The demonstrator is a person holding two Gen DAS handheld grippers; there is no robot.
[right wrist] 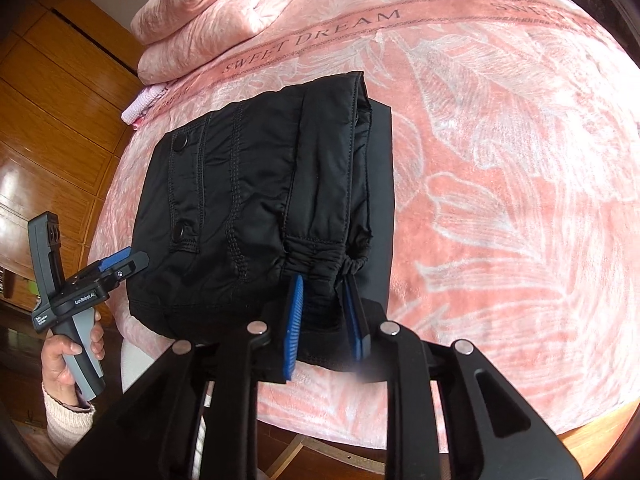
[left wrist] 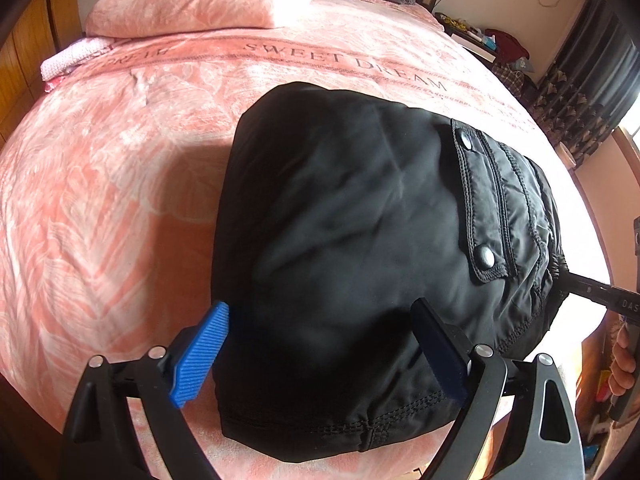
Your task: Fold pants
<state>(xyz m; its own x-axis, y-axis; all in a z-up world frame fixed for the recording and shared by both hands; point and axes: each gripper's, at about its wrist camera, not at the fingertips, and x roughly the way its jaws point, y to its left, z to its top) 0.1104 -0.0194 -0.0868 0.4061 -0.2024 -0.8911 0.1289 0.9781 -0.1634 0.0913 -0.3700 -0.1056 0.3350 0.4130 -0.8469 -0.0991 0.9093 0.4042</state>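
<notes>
a wide bed covered by a pink blanket [right wrist: 500, 160] printed with "sweet dream" fills both views. the black pants [right wrist: 260, 200] are the landmark here: they lie on the blanket near its front edge, already folded into a compact, roughly square bundle. beyond the pants, toward the head of the bed, sits a stack of folded pink quilts [left wrist: 192, 4]. on top of the pants, a pocket flap [left wrist: 476, 204] with two snaps faces up, and the gathered elastic waistband [right wrist: 320, 260] forms the edge nearest the right wrist camera.

the left gripper [left wrist: 320, 348] hovers over the near hem of the pants with its fingers spread wide, released, one on either side of the bundle and holding nothing. the right gripper [right wrist: 324, 316] sits at the waistband edge of the pants, its blue fingers [right wrist: 294, 320] brought fairly close together around the gathered elastic; whether they actually pinch the cloth or only bracket it cannot be told from this angle.

the folding itself looks essentially done, so the step in hand seems to be the final tidy or release. the next move likely calls for freeing the waistband cleanly and drawing both grippers back without dragging the layers apart.
</notes>
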